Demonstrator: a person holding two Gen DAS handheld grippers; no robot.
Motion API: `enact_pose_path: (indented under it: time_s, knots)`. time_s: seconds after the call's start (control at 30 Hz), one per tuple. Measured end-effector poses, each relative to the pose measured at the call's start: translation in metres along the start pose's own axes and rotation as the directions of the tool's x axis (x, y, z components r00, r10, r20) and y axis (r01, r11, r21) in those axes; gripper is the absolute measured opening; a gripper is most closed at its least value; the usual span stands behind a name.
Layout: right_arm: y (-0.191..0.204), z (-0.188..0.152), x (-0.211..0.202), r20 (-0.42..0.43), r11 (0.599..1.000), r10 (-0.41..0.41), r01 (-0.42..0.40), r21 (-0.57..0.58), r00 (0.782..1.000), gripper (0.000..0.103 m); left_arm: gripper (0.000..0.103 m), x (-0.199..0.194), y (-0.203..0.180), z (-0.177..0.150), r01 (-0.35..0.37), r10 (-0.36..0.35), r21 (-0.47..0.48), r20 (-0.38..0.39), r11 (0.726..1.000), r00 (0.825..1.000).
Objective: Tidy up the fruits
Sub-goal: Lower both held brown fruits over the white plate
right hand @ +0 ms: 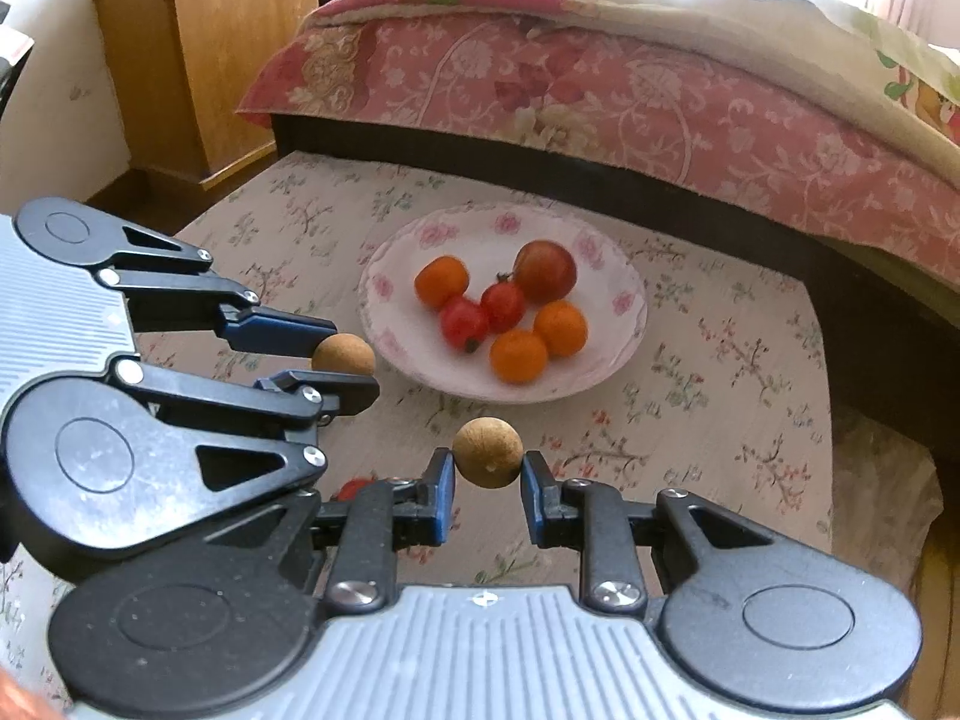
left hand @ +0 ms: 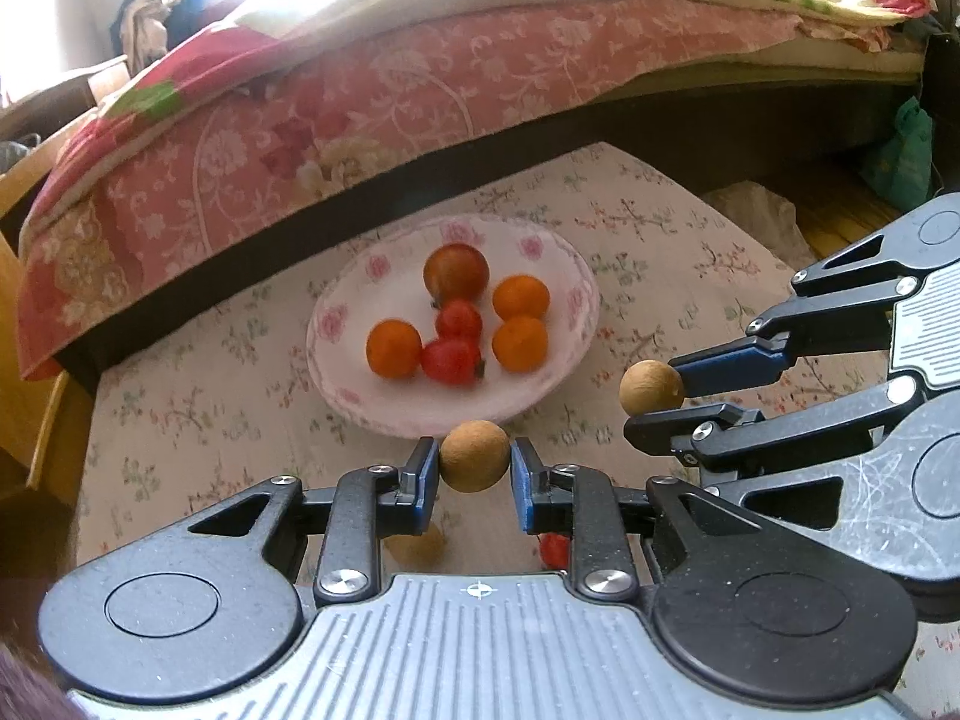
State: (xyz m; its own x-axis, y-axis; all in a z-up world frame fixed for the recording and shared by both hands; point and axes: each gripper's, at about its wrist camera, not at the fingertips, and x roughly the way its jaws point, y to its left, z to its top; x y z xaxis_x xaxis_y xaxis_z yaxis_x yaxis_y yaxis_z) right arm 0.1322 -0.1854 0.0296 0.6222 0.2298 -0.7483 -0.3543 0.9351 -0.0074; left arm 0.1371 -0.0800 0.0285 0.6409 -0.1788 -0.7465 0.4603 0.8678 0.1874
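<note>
Floral-cloth tabletop beside the bed: we're pinching a round tan longan in each gripper, left gripper and right gripper, and they're probably slipping out before reaching the pink-flowered white plate.

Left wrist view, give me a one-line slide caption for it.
Both claws carry a tan round fruit, left claw and right claw, toward the floral plate of oranges and tomatoes.

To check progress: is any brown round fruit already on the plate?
No, the plate holds only orange and red fruits.
</note>
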Motion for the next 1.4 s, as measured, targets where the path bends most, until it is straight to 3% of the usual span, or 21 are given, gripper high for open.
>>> enact_pose_path:
  time_s: [0.83, 1.4]
  knots:
    - [-0.038, 0.05, 0.046, 0.034, 0.999, -0.022, 0.021, 0.037, 0.999, 0.027, 0.032, 0.048, 0.024, 0.055, -0.014, 0.014, 0.009, 0.015, 1.0, 1.0]
    - [-0.05, 0.062, 0.077, 0.029, 0.998, -0.008, 0.007, 0.062, 1.0, 0.028, 0.032, 0.084, 0.038, 0.068, -0.006, 0.006, -0.001, -0.009, 1.0, 1.0]
